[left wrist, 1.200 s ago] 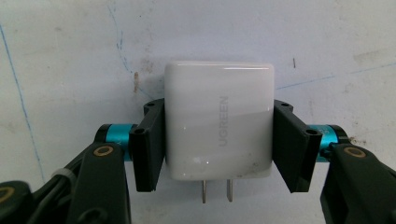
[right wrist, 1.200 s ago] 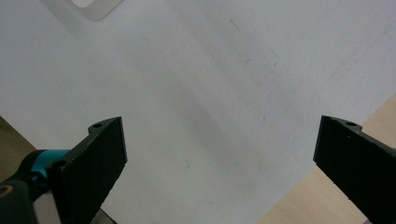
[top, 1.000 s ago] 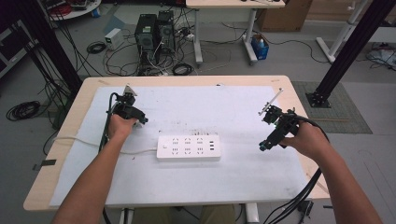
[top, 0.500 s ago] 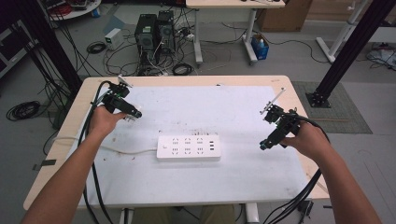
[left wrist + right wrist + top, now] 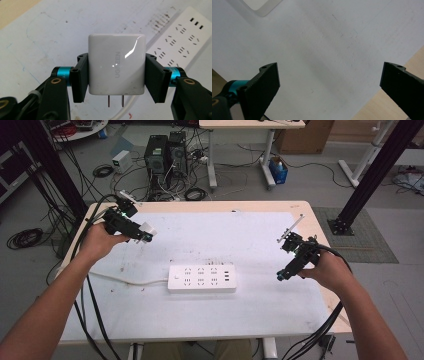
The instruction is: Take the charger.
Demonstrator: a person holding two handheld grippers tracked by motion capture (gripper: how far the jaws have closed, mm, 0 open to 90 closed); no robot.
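Note:
A white UGREEN wall charger (image 5: 116, 66) sits between the jaws of my left gripper (image 5: 116, 77), which is shut on its two sides; its two prongs point back toward the camera. In the high view this gripper (image 5: 144, 238) hangs in the air over the far left of the table with the charger (image 5: 148, 230) at its tip. A white power strip (image 5: 201, 278) lies flat in the middle of the white mat; it also shows beyond the charger (image 5: 186, 37). My right gripper (image 5: 281, 275) rests low at the right of the strip, jaws wide open (image 5: 329, 82) over bare mat.
The strip's white cable (image 5: 130, 280) runs left across the mat toward the table edge. The wooden table rim (image 5: 320, 227) borders the mat (image 5: 225, 240) on the right. Black gripper cables hang off the front at both sides. Computers and wires stand on the floor behind the table.
My left hand has lifted with the charger and drifted toward the far left corner. The right hand and the power strip have kept still.

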